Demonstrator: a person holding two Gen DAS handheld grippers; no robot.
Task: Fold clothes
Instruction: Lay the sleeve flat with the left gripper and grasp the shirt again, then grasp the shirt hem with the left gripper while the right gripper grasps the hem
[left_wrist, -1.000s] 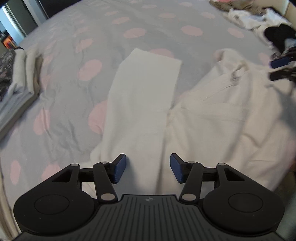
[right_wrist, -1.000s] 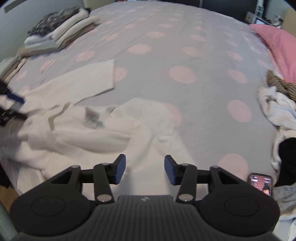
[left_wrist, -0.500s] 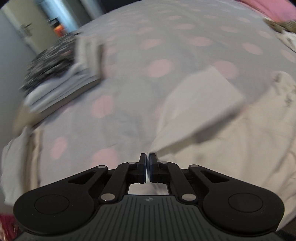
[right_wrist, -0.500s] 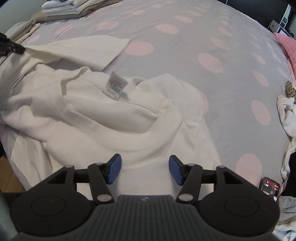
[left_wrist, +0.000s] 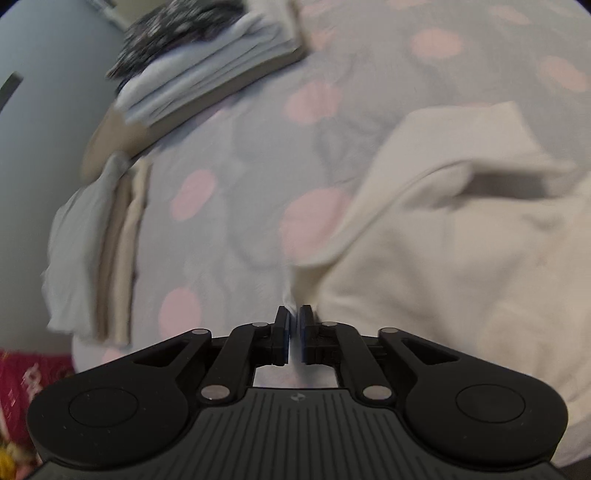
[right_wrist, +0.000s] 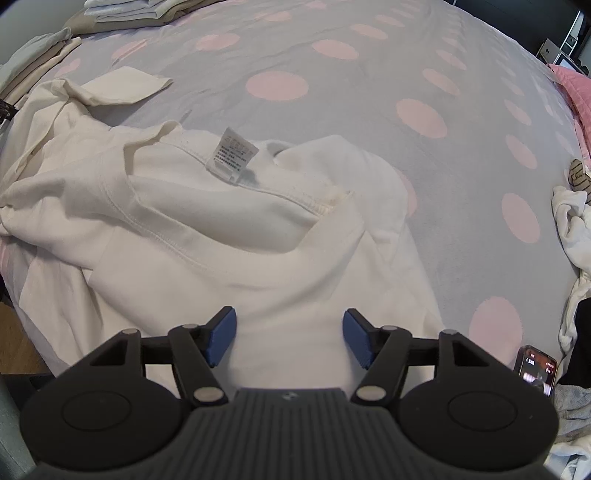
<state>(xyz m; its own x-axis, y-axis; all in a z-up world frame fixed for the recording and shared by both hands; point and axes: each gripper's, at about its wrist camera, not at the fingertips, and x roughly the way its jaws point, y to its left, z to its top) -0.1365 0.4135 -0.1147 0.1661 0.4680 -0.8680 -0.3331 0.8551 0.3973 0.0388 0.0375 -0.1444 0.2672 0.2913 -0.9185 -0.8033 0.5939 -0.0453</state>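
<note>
A white T-shirt (right_wrist: 258, 240) lies crumpled on the spotted bedspread (right_wrist: 332, 92), its inside care label (right_wrist: 231, 155) showing at the neckline and one sleeve (right_wrist: 122, 86) spread at the far left. In the left wrist view my left gripper (left_wrist: 294, 314) pinches an edge of the same shirt (left_wrist: 461, 240). Its jaws are opening, with a thin fold of cloth still pressed between the pads. My right gripper (right_wrist: 290, 332) hovers just above the shirt's body. Its jaws are opening wide and the pads touch no cloth.
Folded clothes are stacked at the bed's far left (left_wrist: 207, 81), with a second folded pile (left_wrist: 107, 251) nearer the edge. Unfolded laundry (right_wrist: 576, 229) and a lit phone (right_wrist: 537, 369) lie at the right. A pink cover (right_wrist: 576, 85) is at the far right.
My left gripper shut on the shirt's edge and swung left toward the folded stacks, pulling cloth along. My right gripper came closer to the shirt and its jaws widened.
</note>
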